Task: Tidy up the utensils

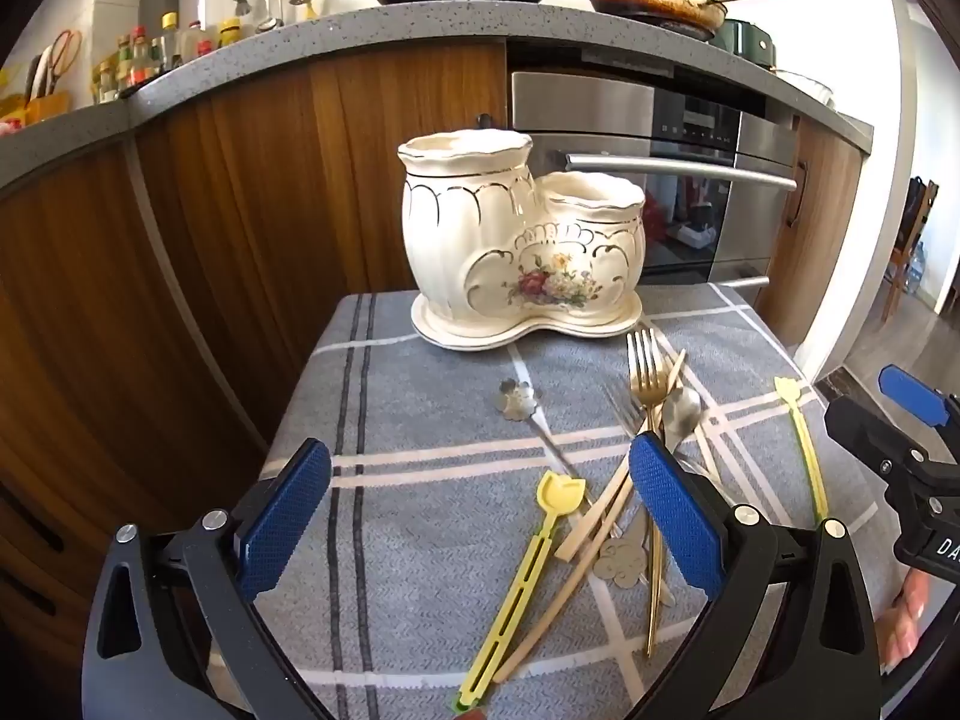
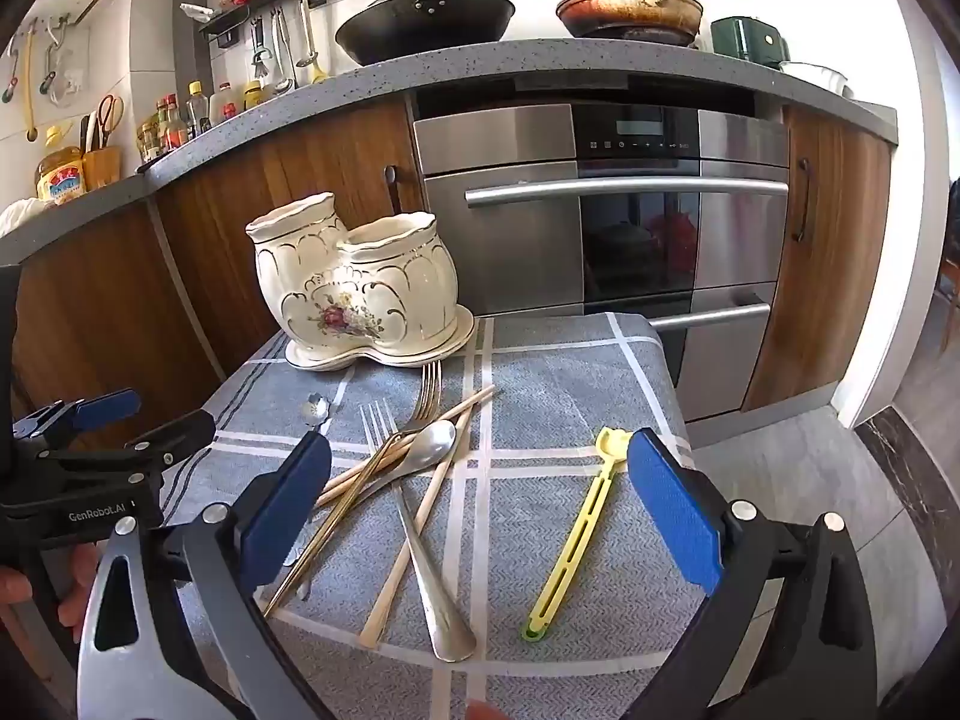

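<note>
Grey checked cloth point(image 2: 540, 360), piled cutlery point(image 2: 408, 456) overlapping, left gripper point(image 1: 480, 516) and right gripper point(image 2: 480, 492) jaws wide, empty.

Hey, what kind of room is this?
Most likely a home kitchen: a black wok on the grey countertop, a built-in steel oven beneath, and oil and sauce bottles along the wall.

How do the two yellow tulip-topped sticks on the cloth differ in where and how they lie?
The left yellow stick lies between the left gripper's open fingers, beside the crossed chopsticks; the right yellow stick lies alone, clear of the pile. In the left wrist view the left one's tulip head faces up; the right one's, in the right wrist view, seems turned sideways. Both are slotted, flat on the cloth, ungripped.
</note>
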